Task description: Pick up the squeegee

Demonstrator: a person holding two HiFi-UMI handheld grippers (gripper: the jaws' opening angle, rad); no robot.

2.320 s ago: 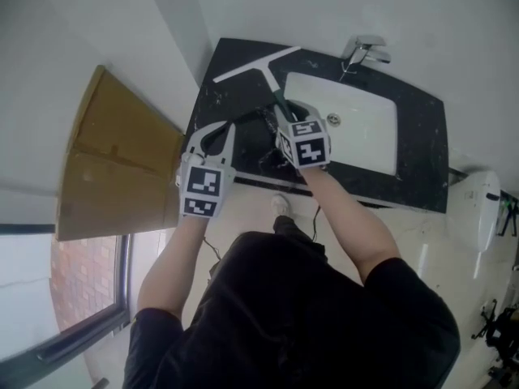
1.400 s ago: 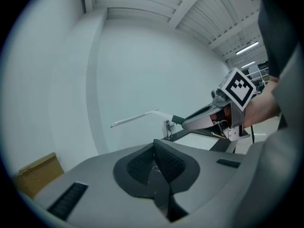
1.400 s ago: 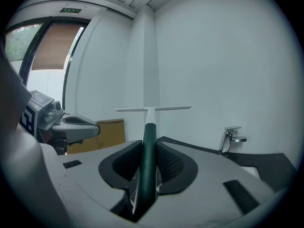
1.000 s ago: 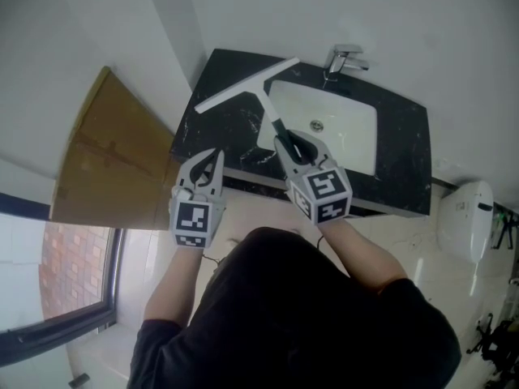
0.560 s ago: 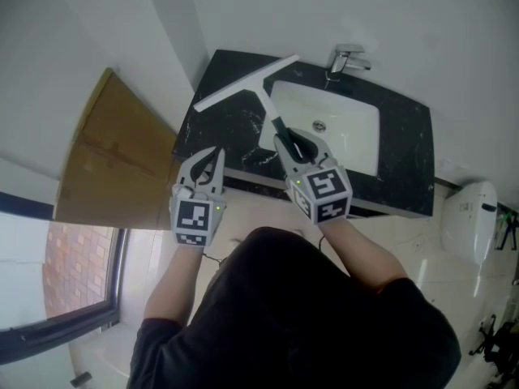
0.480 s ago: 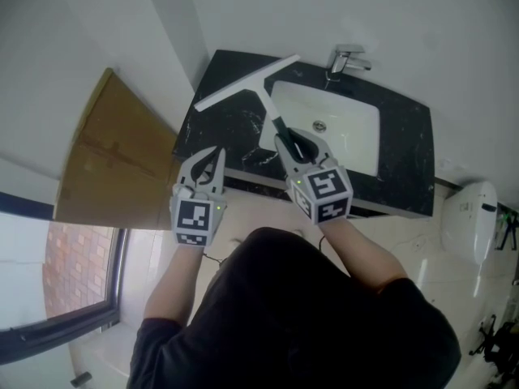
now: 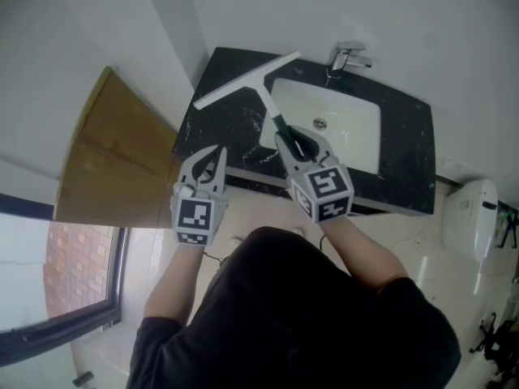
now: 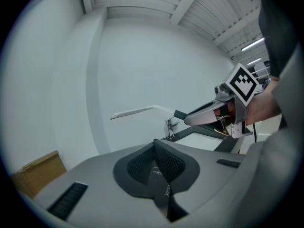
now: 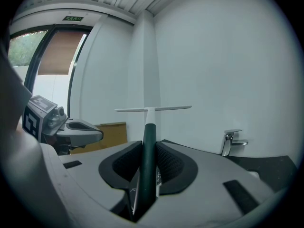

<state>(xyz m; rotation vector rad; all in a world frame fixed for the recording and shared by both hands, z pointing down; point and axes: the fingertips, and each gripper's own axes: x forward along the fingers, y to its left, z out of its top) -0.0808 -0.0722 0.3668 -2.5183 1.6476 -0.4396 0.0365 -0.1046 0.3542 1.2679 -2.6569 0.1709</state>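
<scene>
1. The right gripper (image 7: 296,143) is clamped on the dark green handle of the squeegee (image 7: 261,89). In the right gripper view the handle (image 9: 148,146) sits between the two black pads, which press on it from both sides.
2. The squeegee is off the counter (image 7: 215,124), in the air. Its white blade is level in front of the white wall, above the counter's back left part, left of the tap (image 7: 349,55) and basin (image 7: 340,136).
3. The left gripper (image 7: 211,160) is empty, with its pads together (image 8: 156,161). It is near the counter's front edge, beside a cardboard box (image 7: 113,152).
4. Writing: each gripper's cube bears black-and-white square markers. A green sign (image 9: 73,18) over the window is too small to read.
</scene>
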